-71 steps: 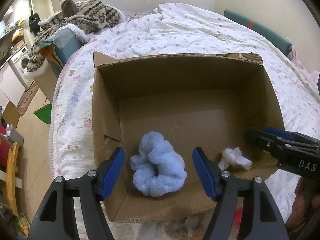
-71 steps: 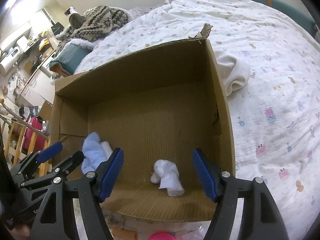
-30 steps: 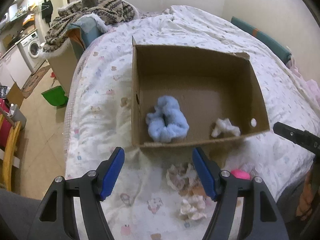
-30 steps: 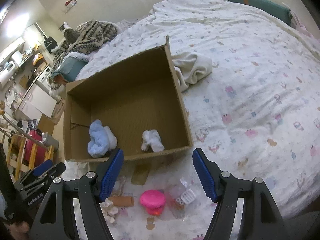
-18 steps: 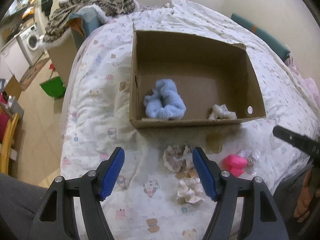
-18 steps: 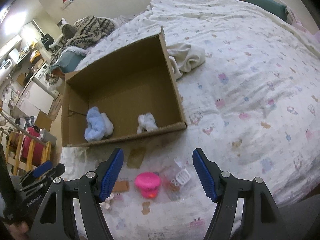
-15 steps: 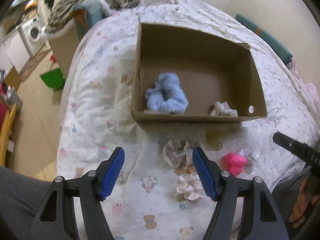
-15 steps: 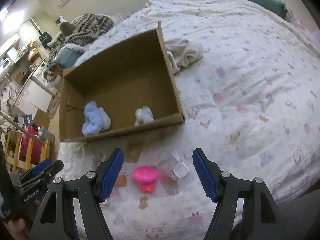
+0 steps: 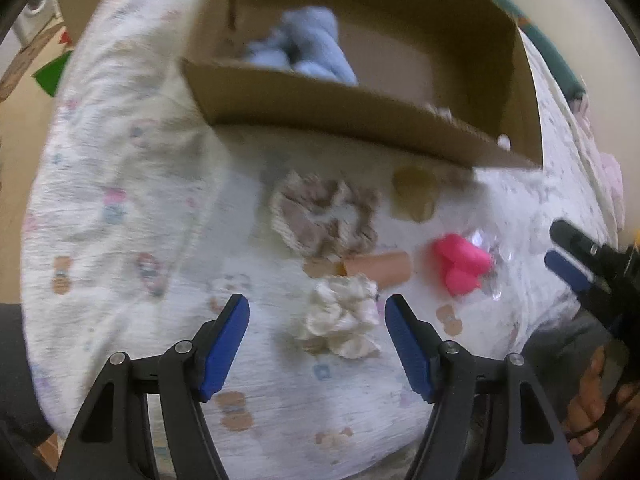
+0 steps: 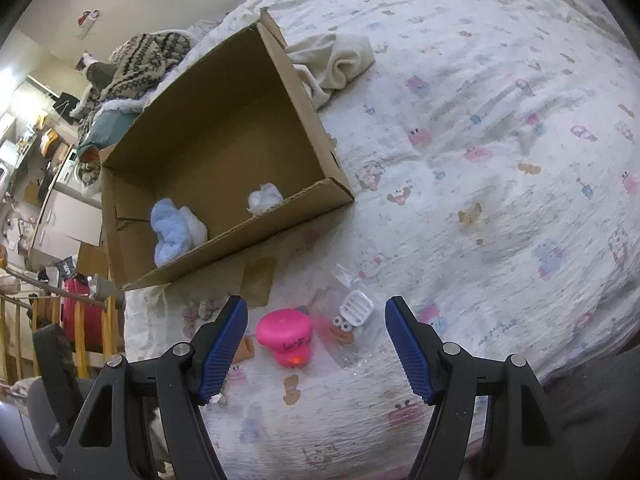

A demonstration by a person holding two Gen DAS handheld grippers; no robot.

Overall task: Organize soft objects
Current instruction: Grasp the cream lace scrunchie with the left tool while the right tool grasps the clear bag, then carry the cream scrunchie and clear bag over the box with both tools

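Observation:
A cardboard box lies on the bed and holds a fluffy light blue scrunchie and a small white scrunchie. In front of it lie a brown-and-cream scrunchie and a cream scrunchie. My left gripper is open and empty, low over the bed, with the cream scrunchie between its fingers. My right gripper is open and empty above a pink plastic toy. It also shows at the right edge of the left wrist view.
An orange tube, a brown card piece and a clear bag of small toy parts lie near the pink toy. A cream cloth lies behind the box. The bed edge drops to the floor on the left.
Both grippers have drawn back out of the box toward the bed's near edge. The left one has dropped low over the cream scrunchie; the right one now hangs over the pink toy.

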